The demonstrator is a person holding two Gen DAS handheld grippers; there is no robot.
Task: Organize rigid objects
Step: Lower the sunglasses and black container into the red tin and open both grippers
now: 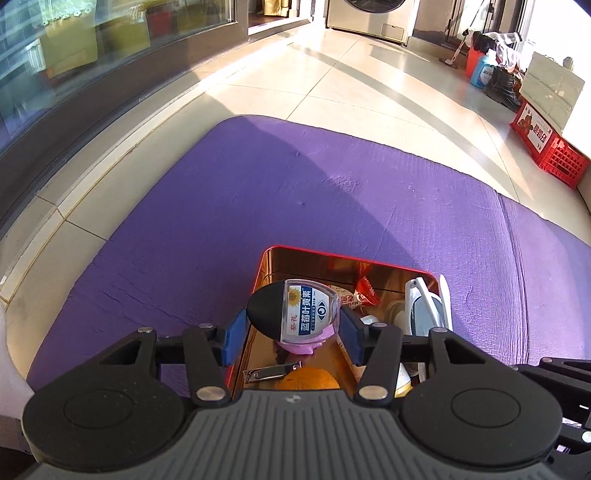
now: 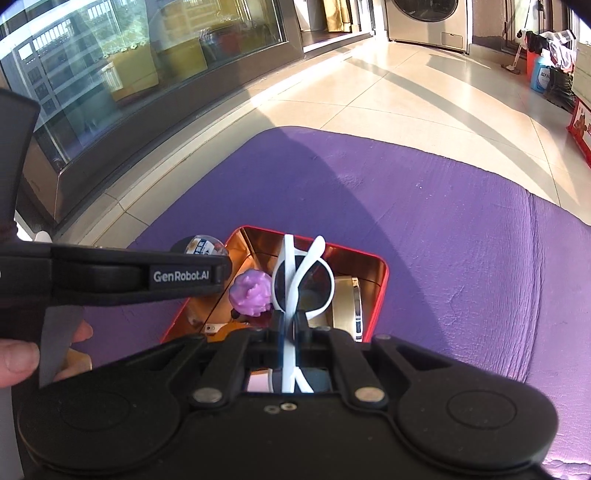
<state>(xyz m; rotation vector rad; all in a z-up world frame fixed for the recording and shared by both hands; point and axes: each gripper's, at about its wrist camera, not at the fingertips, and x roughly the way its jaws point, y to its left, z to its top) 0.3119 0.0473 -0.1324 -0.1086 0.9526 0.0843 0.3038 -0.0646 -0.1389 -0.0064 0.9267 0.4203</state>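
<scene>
My left gripper [image 1: 292,330] is shut on a small clear bottle [image 1: 299,314] with a black cap and a blue label, its blue pads pressing both sides. It hangs over the left part of a red-rimmed tin [image 1: 295,254] with a coppery inside. My right gripper [image 2: 290,322] is shut on white sunglasses [image 2: 289,266], held upright over the same tin [image 2: 384,291]. Inside lie a pink toy [image 2: 251,291], a nail clipper [image 1: 269,373], a red sweet wrapper [image 1: 365,291] and an orange object [image 1: 310,380]. The right wrist view also shows the bottle [image 2: 203,245] beyond one black finger [image 2: 184,275] of the left gripper.
The tin sits on a purple mat [image 1: 258,203] laid on a tiled floor. A glass wall [image 1: 74,55] runs along the left. A red crate [image 1: 546,147] and a washing machine [image 1: 369,14] stand further off. A person's hand [image 2: 18,358] shows at the lower left.
</scene>
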